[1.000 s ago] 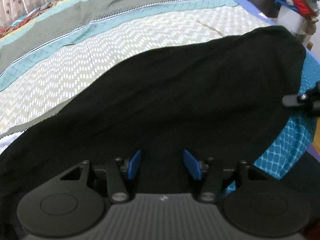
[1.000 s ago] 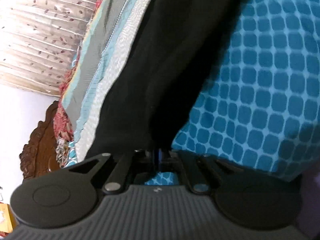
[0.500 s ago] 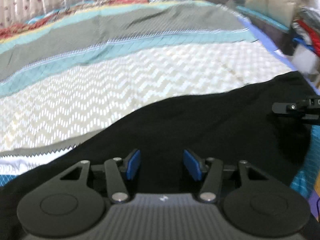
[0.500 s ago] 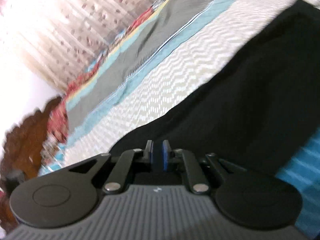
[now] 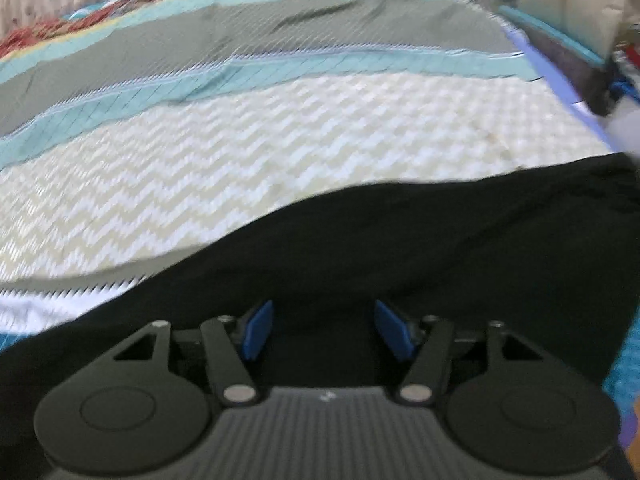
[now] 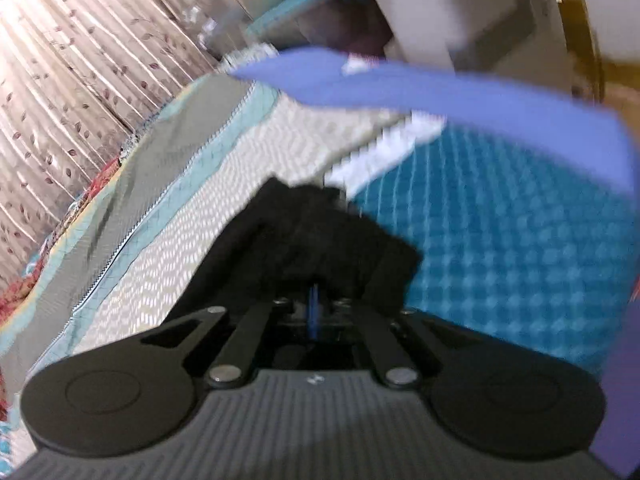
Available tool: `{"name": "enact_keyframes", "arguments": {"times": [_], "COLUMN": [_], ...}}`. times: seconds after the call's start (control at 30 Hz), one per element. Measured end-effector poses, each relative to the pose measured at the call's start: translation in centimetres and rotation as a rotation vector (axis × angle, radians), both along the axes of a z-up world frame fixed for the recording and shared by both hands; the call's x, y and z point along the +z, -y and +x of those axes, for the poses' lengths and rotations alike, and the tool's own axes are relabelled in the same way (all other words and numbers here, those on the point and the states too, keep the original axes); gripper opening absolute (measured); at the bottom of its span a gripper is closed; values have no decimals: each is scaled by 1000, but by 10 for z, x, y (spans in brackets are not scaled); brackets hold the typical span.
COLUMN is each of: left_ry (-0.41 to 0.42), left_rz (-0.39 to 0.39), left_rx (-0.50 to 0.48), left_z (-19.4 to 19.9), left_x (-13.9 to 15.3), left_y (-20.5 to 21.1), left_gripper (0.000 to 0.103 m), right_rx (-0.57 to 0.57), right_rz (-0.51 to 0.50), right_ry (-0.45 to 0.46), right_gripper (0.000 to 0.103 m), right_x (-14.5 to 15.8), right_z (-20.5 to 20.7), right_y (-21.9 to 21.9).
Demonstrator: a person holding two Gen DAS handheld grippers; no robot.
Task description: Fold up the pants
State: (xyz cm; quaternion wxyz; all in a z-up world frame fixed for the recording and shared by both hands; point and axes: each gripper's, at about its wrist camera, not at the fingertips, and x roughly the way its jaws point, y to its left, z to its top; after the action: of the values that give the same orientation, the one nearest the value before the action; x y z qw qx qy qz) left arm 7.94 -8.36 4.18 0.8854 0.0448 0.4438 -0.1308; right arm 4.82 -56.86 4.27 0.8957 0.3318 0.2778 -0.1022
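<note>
The black pants (image 5: pixel 400 248) lie spread across the near part of the bed in the left wrist view. My left gripper (image 5: pixel 322 314) hovers over them with its blue pads (image 5: pixel 258 330) apart and opening; the cloth lies under them, not pinched. The right wrist view is blurred. There a bunched corner of the pants (image 6: pixel 312 228) rises just ahead of my right gripper (image 6: pixel 315 298), whose jaws are closing tight together on the fabric. The rest of the pants is hidden behind that gripper's body.
A striped bedspread (image 5: pixel 240 160) with zigzag, teal and grey bands covers the bed. A teal dotted sheet (image 6: pixel 500 220) and a violet edge (image 6: pixel 440 88) mark the bed's corner. Boxes and clutter (image 5: pixel 580 12) stand beyond it. A patterned curtain (image 6: pixel 60 60) hangs behind.
The left pads have spread wider and more bedspread shows beyond the pants. The right gripper has left the left view. The right view swung towards the bed corner, with fabric bunched at its tips.
</note>
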Motion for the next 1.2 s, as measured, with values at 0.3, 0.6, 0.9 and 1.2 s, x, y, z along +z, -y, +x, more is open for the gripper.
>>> {"name": "enact_keyframes", "arguments": {"times": [0.3,0.6,0.9,1.2], "left_ry": [-20,-79,-59,-115], "left_rz": [-27,-41,-22,-148], "left_rx": [-262,-217,-192,-98], "left_z": [3,19,16,13], "left_x": [-5,-23,-23,-10], "left_y": [100,118,121,94], "left_gripper": [58,68,68,67], "right_rx": [-109,-43,27,370], "right_rz": [142,143,60,-266], "right_ry": [77,130,136,214], "right_gripper": [60,64,26,24], "right_x": [-14,-20,-3,54], "right_z": [-25,15,31,-7], "right_y": [22,19,2,-109]}}
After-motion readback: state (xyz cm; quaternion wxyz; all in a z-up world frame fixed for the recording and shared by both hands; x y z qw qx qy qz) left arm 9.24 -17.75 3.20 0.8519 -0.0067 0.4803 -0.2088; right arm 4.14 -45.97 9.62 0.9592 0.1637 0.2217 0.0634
